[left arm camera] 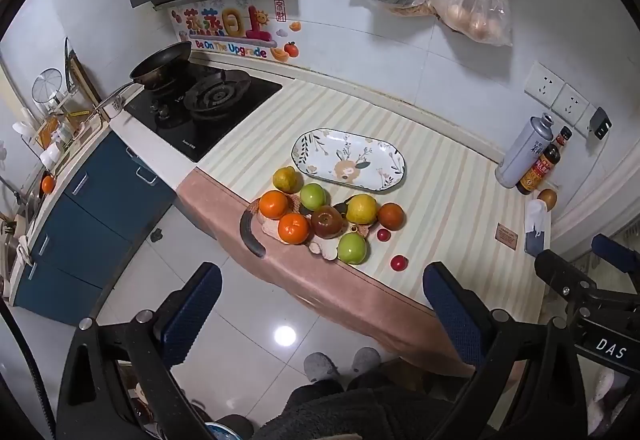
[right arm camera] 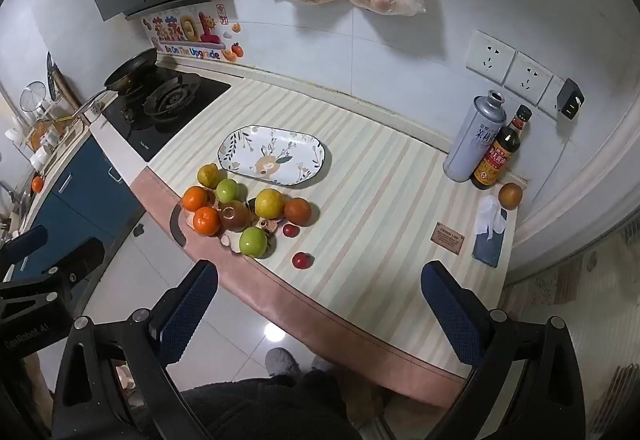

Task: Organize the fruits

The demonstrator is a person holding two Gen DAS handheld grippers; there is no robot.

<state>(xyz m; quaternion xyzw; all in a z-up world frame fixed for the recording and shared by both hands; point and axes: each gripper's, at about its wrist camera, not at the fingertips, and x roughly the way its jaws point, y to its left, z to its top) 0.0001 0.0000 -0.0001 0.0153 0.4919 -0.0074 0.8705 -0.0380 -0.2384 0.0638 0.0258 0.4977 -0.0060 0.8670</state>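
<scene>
Here, a kitchen: striped surface point(right arm camera: 380, 208) beside a stove point(right arm camera: 168, 104), bearing a plate point(right arm camera: 276, 156) and fruits point(right arm camera: 244, 212); both hand-held grippers, left point(left arm camera: 320, 304) and right point(right arm camera: 320, 304), released, empty.

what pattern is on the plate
White plate with leaves, flowers and a brownish animal figure in the middle; clearest in the right wrist view.

Mixed fruits point(left arm camera: 328, 220) clustered beside empty oval plate point(left arm camera: 348, 160).

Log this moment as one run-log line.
stage: not started | left hand-held gripper: open, empty | right hand-held gripper: open, empty | fruit pile: beside plate | plate: no fruit on it
</scene>
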